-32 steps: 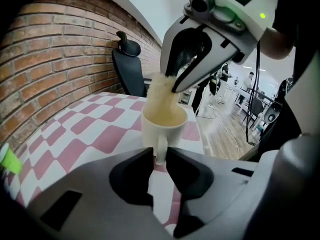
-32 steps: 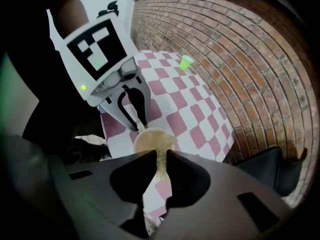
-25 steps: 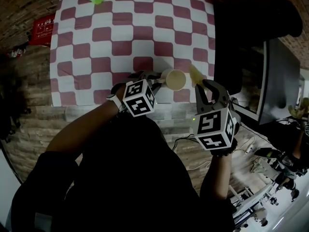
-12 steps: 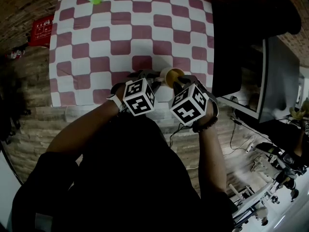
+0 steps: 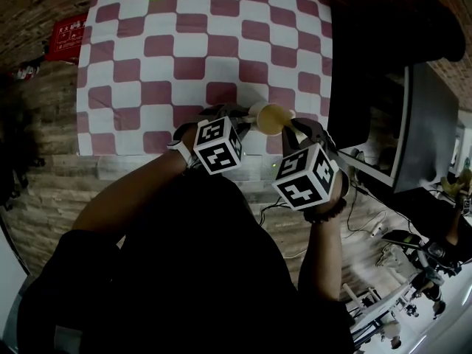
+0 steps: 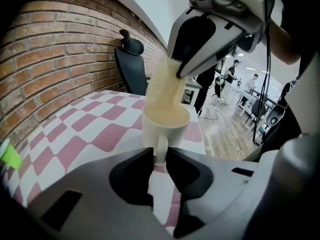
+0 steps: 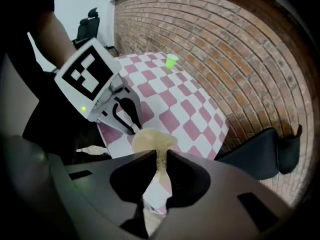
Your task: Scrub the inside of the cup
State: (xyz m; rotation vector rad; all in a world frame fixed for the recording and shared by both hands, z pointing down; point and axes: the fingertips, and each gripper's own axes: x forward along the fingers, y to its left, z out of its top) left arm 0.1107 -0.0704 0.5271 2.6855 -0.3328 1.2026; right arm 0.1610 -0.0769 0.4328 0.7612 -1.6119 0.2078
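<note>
**A:** Left gripper (image 5: pixel 242 122), head view?
**B:** It pinches the cup (image 5: pixel 269 120) by its handle at the checked cloth's (image 5: pixel 147 50) near edge. My right gripper (image 5: pixel 293 129) faces it from the right.
**A:** Left gripper view?
**B:** Jaws clamp the handle, and the sponge (image 6: pixel 165 89) enters from above.
**A:** Right gripper view?
**B:** Jaws squeeze the sponge, aimed down the upright cup.

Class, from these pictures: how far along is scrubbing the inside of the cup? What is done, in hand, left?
Done: the left gripper is shut on the handle of the cream ceramic cup, and the right gripper is shut on a yellow sponge. In hand: the sponge's end sits inside the cup's mouth. Left: likely more scrubbing, since the inside is hidden.
</note>
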